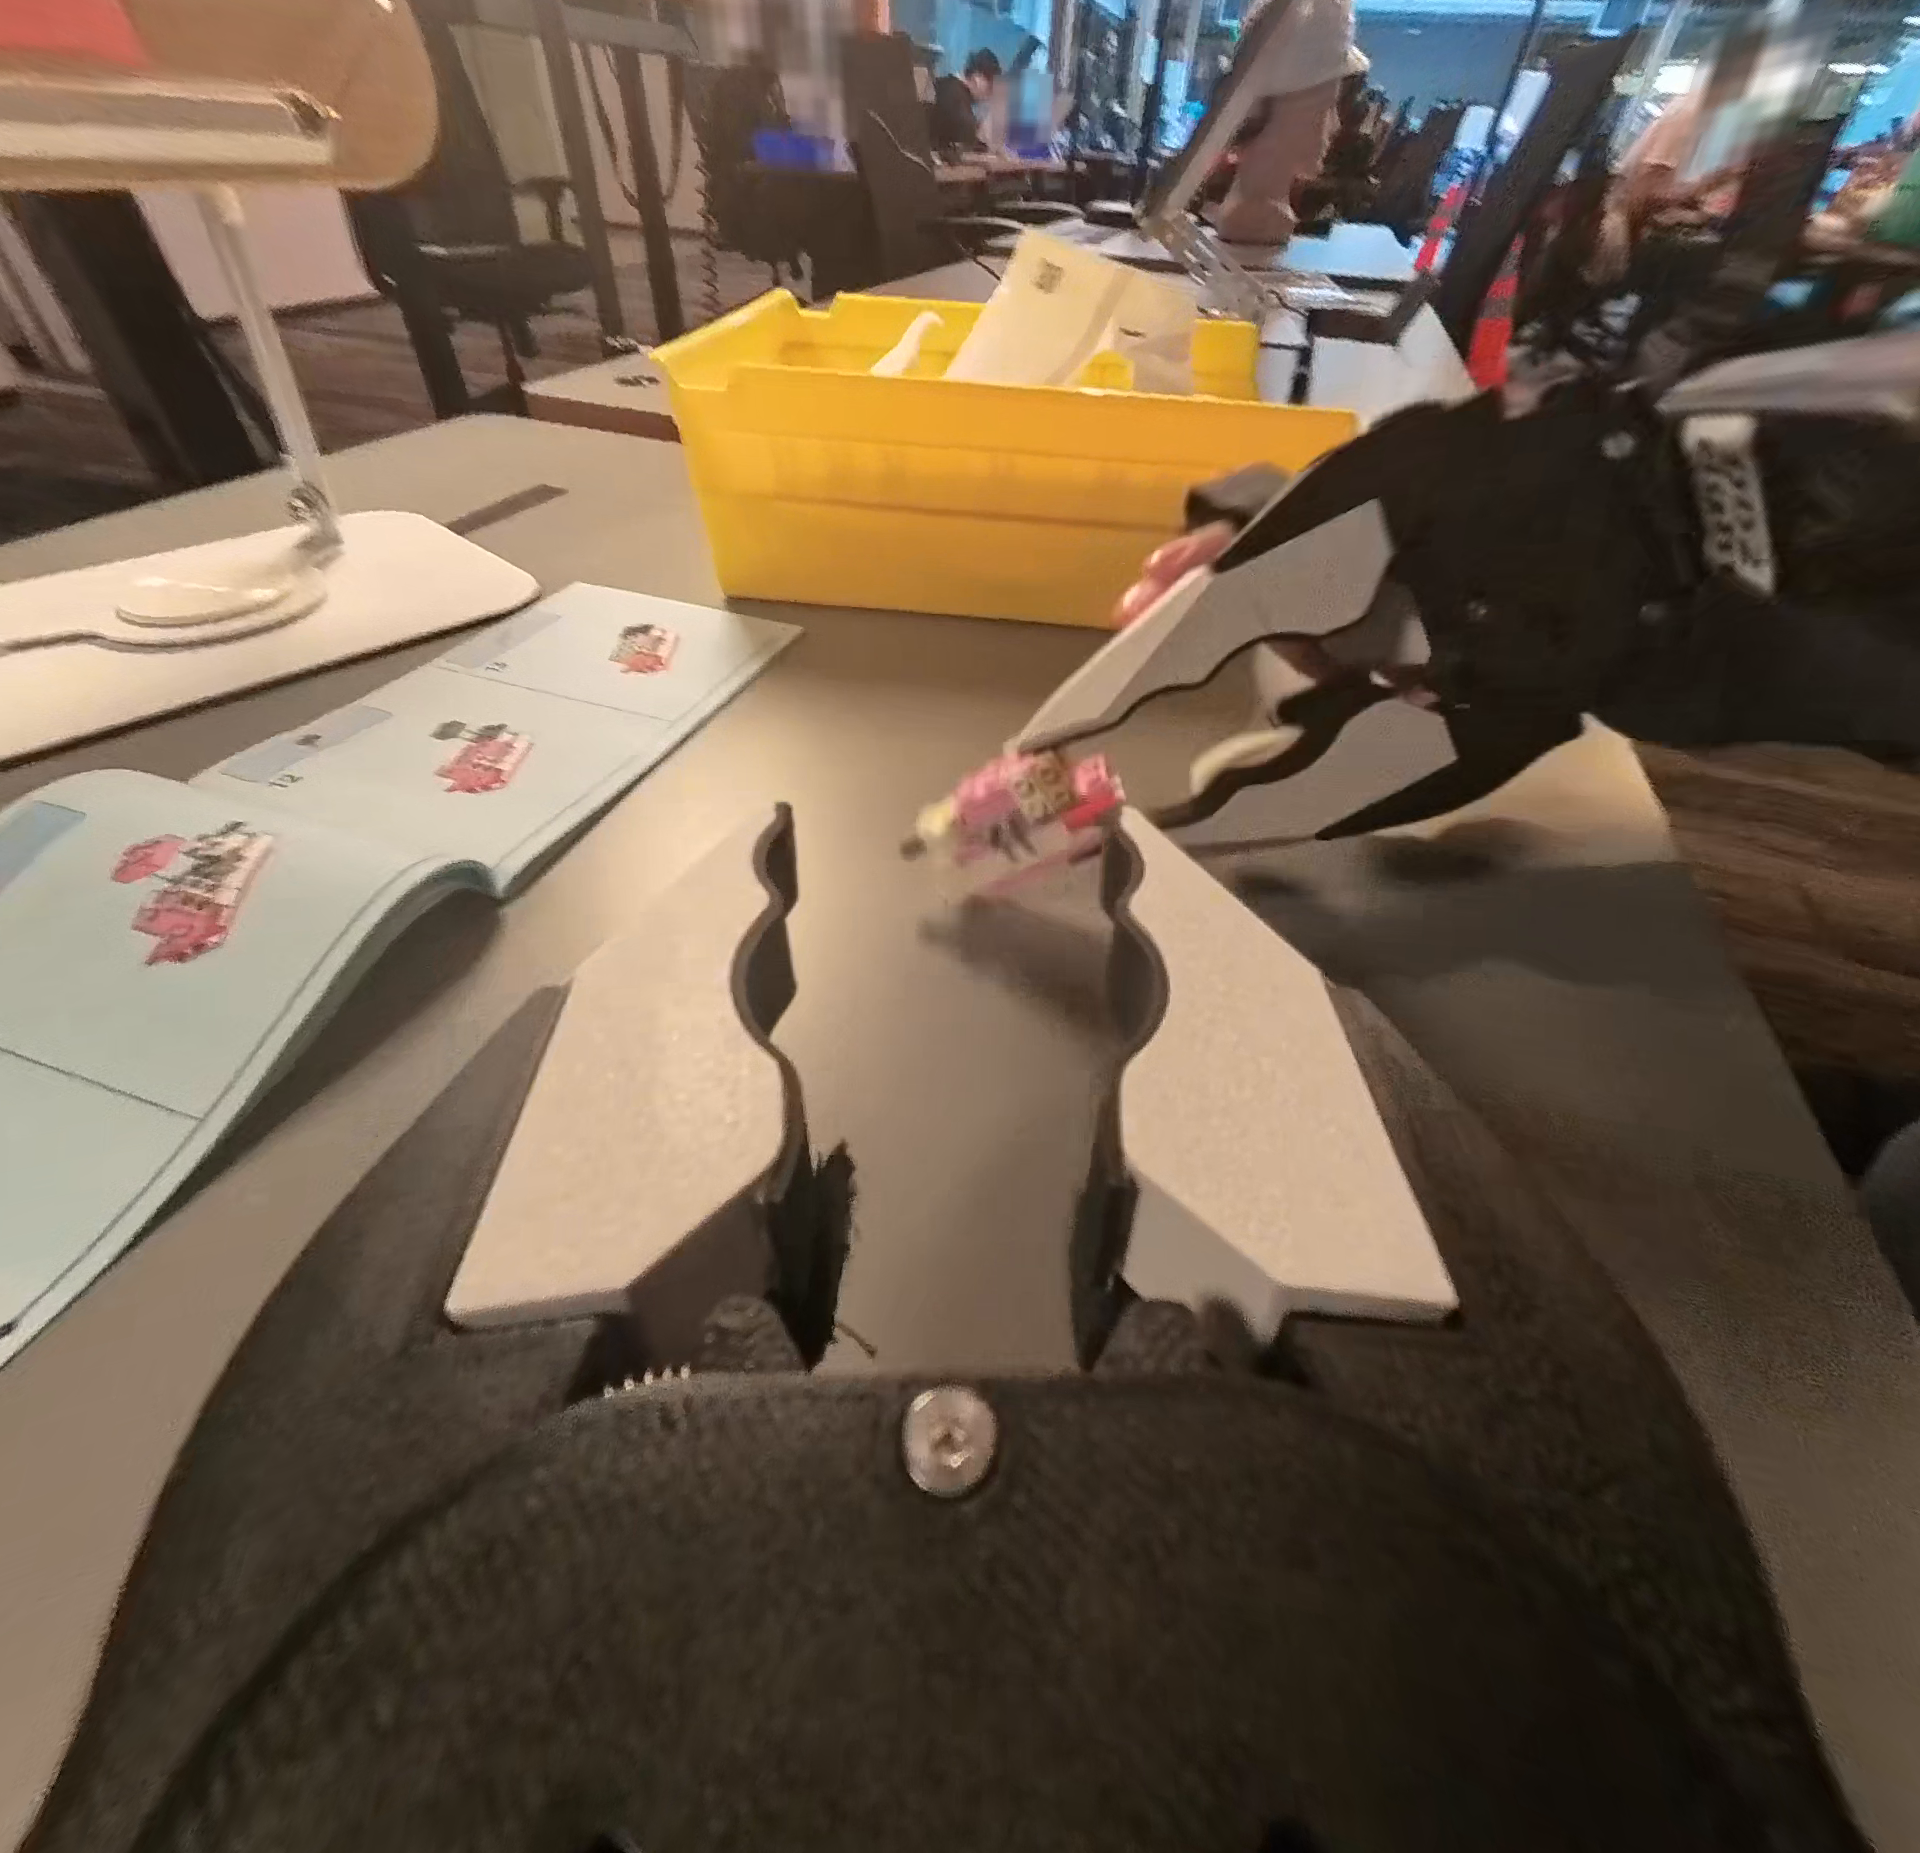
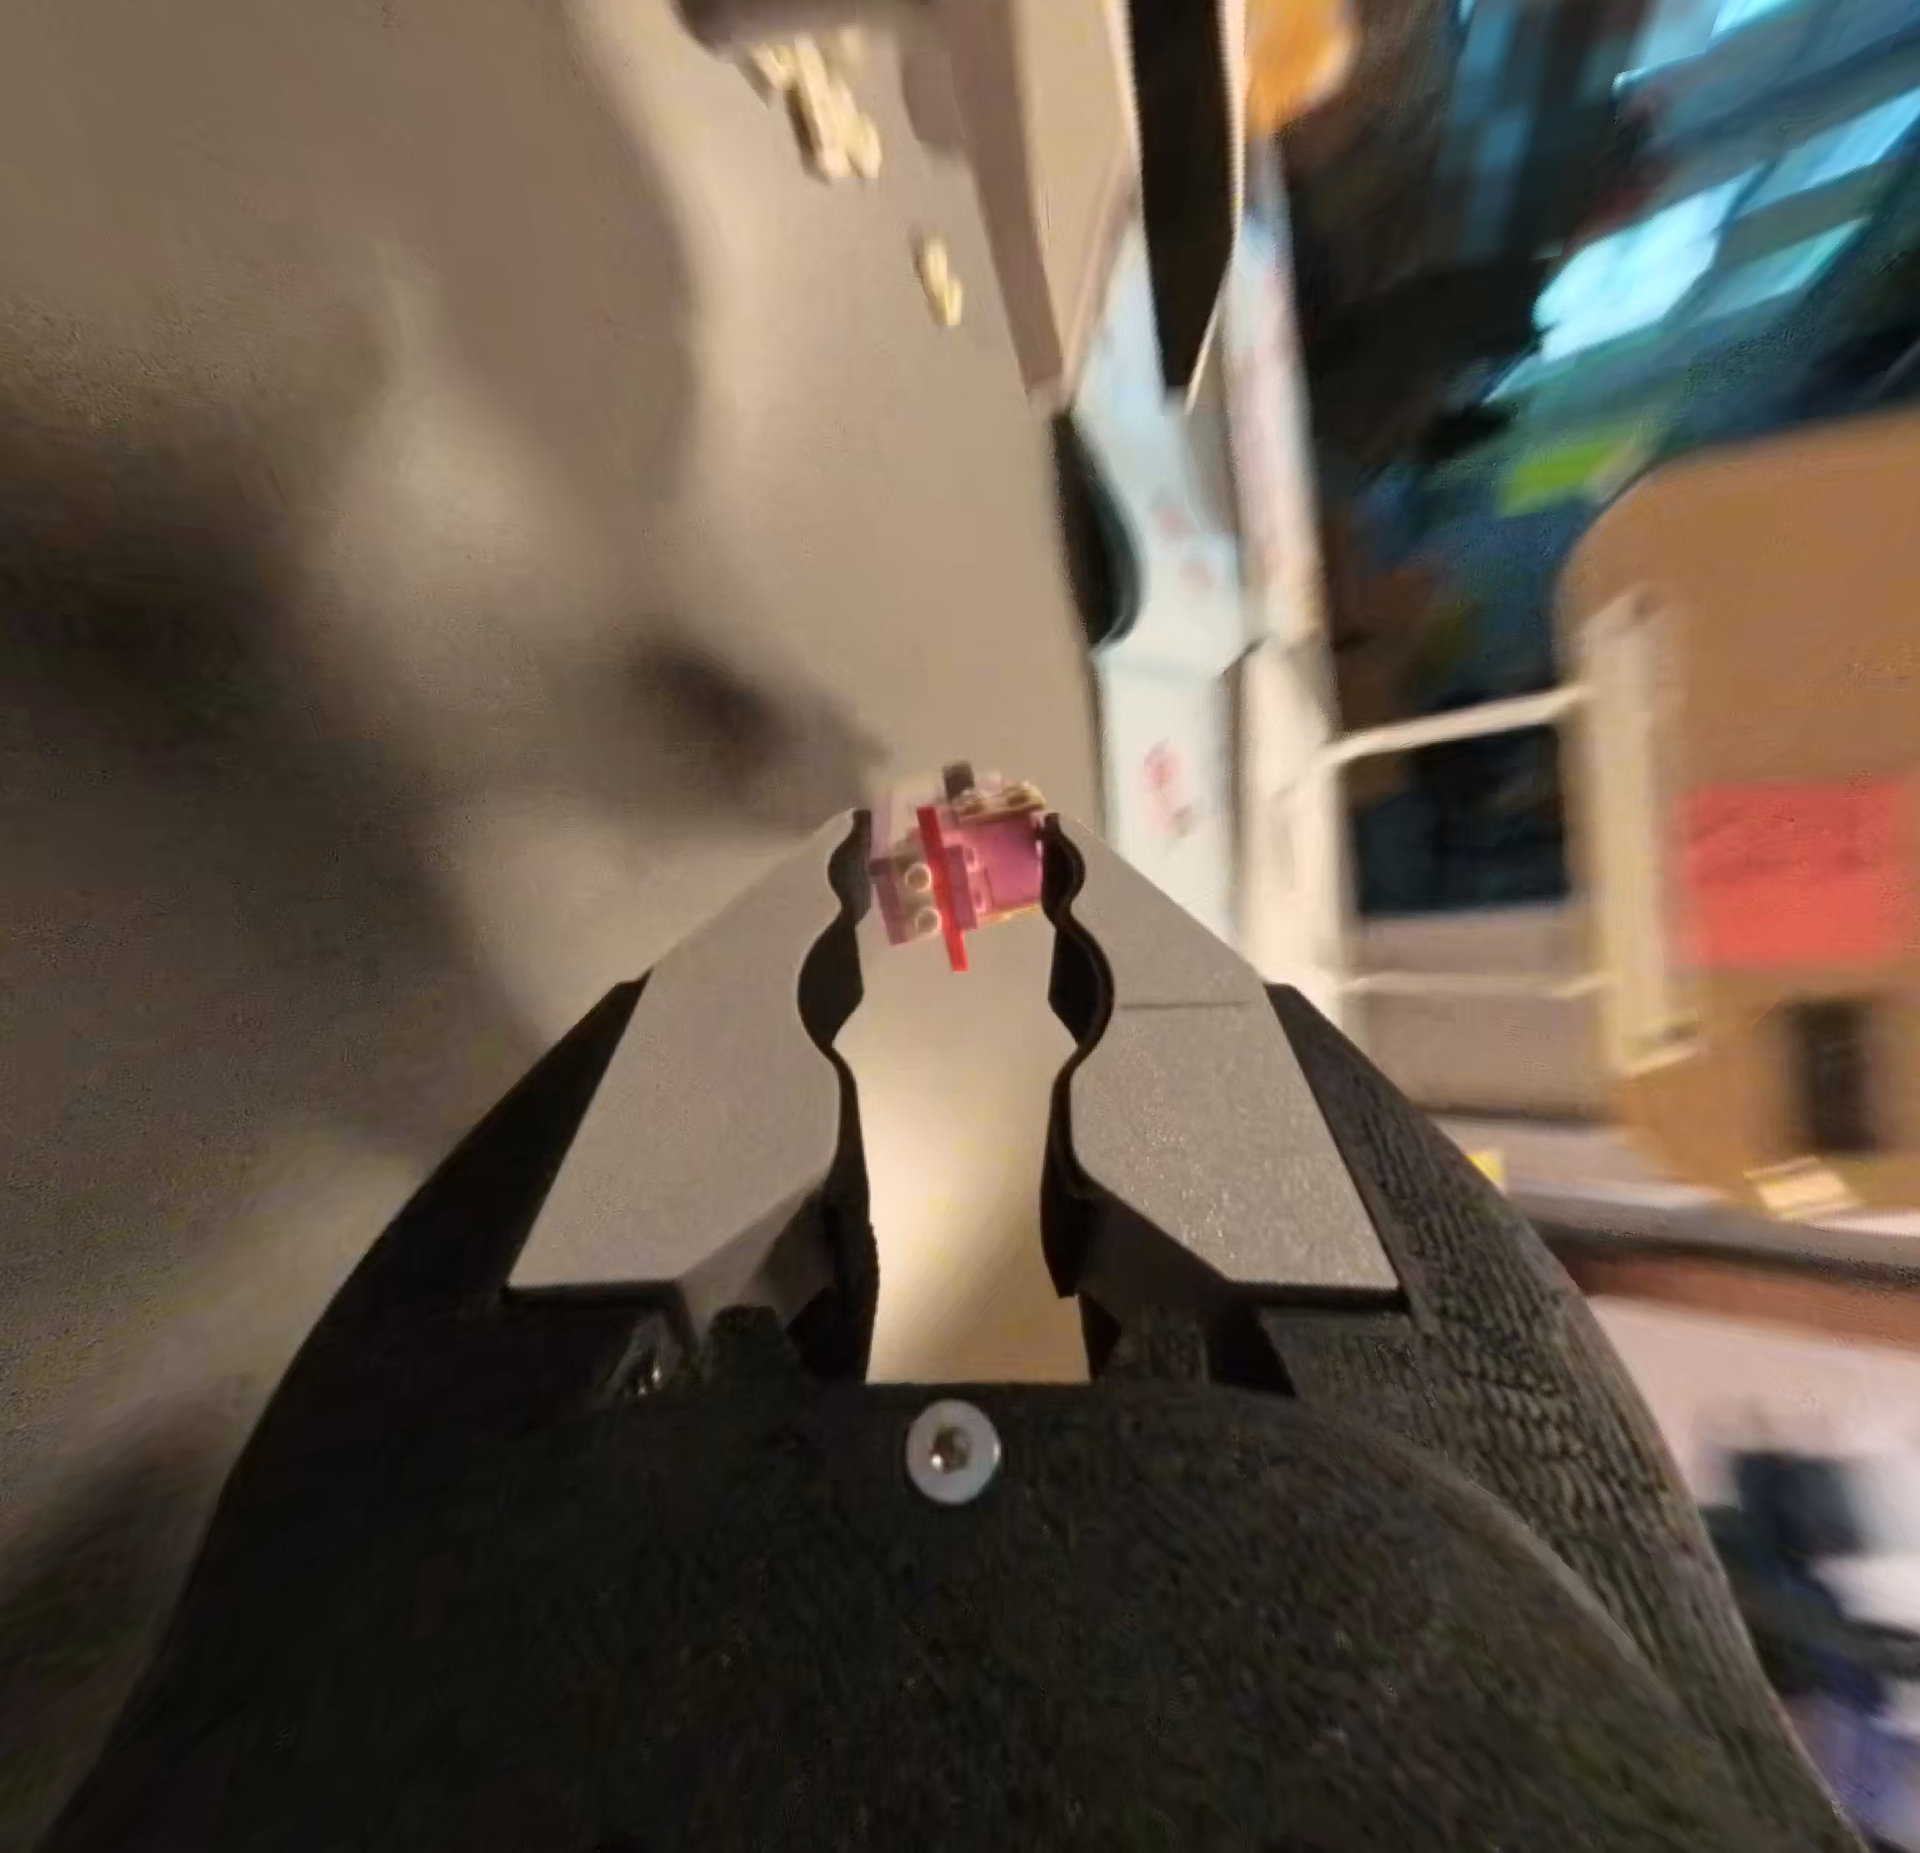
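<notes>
A: Left wrist view first. What state is the left gripper in?

B: Jaws apart, bare table between the fingers. It hangs low over the grey table. A small brick model, pink with a red plate and some tan studs, sits just beyond its right fingertip, close to it. Contact there: cannot tell, the model is blurred.

A: What carries the model?

B: The right gripper, coming in from the right side. Its upper grey finger comes down onto the top of the model; the lower dark finger reaches in below and behind. The model is off the table, with its shadow beneath it.

A: Surroundings?

B: Open instruction booklet, pale blue pages with pink model drawings, lies to the left. White lamp base behind it. Yellow bin with white bags inside, at the far side of the table.

A: Right wrist view?

B: Background heavily smeared. The right gripper is clamped on the brick model at the very tips. Both fingertips press its sides. The model sits tilted, its red plate on edge.
</notes>
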{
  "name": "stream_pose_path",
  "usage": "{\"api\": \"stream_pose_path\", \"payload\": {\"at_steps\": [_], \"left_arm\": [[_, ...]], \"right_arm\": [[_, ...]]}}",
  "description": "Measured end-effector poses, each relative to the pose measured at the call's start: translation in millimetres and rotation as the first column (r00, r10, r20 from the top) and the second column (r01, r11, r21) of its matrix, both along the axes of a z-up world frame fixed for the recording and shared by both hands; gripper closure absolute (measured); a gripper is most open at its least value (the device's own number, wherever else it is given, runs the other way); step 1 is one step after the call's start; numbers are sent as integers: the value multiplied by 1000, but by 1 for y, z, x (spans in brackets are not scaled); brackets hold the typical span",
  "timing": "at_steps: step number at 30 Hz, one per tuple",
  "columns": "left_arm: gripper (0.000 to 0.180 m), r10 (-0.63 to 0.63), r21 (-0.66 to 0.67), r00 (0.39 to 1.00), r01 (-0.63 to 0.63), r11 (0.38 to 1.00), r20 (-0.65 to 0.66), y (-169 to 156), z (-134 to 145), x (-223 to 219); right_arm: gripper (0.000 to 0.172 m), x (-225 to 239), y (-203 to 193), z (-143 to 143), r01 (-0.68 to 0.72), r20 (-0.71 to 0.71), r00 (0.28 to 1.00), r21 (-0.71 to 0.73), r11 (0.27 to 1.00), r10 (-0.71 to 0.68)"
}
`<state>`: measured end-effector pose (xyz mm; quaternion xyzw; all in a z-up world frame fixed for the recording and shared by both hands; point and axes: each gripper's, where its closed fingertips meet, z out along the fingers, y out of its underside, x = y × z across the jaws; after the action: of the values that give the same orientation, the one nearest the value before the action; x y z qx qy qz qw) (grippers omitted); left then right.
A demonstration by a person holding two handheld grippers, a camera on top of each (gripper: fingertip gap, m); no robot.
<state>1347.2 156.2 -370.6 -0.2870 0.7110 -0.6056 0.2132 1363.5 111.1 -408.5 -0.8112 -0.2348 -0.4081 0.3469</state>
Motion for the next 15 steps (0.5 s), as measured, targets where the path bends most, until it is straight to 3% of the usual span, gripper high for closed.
{"api": "stream_pose_path", "payload": {"at_steps": [1, 3, 10, 13, 15], "left_arm": [[122, -29, 1, 999, 29, 1000, -23, -3, -2, -2], [122, -70, 5, 996, 71, 997, -52, -9, -5, -7], [122, -221, 52, 972, 225, 973, -84, -27, -14, -26], [132, -448, -106, 884, 437, 893, -135, -42, -3, -58], [145, -551, -224, 813, 511, 830, -188, -44, 3, -70]], "right_arm": [[141, -8, 4, 9, -71, 137, 988, -9, 997, 71], [141, -28, 11, 20, -208, 264, 943, -10, 978, 203], [141, -64, 13, 32, -402, 283, 881, 27, 915, 378], [141, -90, 15, 49, -484, 207, 865, 112, 868, 456], [141, -99, 15, 55, -515, 174, 853, 130, 847, 492]]}}
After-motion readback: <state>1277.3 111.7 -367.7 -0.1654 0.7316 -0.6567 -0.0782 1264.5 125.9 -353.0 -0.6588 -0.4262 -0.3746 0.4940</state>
